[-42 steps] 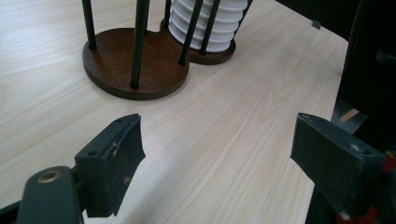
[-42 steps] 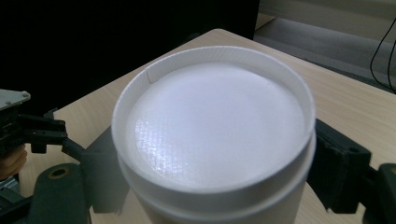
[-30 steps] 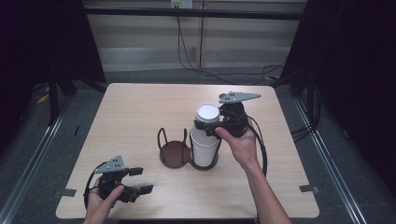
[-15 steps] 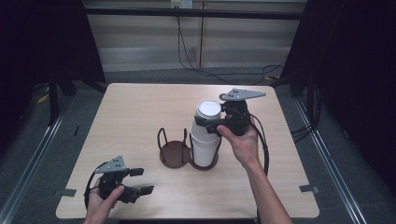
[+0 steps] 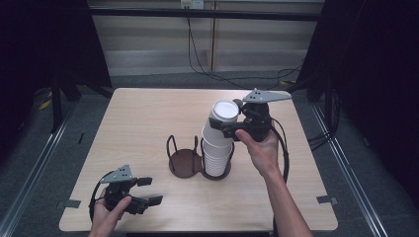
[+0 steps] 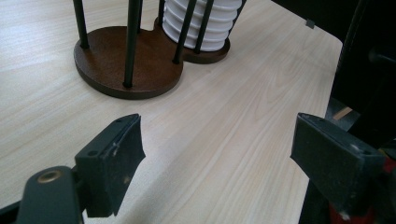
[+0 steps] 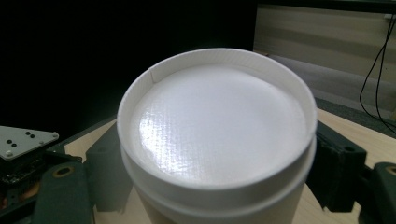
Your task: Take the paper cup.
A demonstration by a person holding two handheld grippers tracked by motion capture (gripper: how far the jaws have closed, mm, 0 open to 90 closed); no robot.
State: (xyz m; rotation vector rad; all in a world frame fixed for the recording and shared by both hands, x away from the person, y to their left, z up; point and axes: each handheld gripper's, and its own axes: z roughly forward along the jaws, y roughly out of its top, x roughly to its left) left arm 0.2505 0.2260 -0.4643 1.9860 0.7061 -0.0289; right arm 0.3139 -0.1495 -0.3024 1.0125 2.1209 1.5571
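Since the top cup point(image 5: 223, 114) must lift off the stack point(image 5: 216, 153) | right gripper point(image 5: 228, 129) pinches it | left gripper point(image 5: 146, 190) spread, idle near-left.

Holder point(image 5: 185, 162) near middle of surface point(image 5: 148, 118), two rings side by side. Cup stack point(image 5: 216, 153) in holder's right ring; left ring beside it. Top cup point(image 5: 223, 114) upside down on stack, tilted right. Right gripper point(image 5: 228, 129) at right of stack, fingers point(image 7: 338, 163) on either side of top cup, touching it. Left gripper point(image 5: 146, 191) on surface at front left, well apart from holder, fingers point(image 6: 114, 161) pointing right toward it, bare surface between them.
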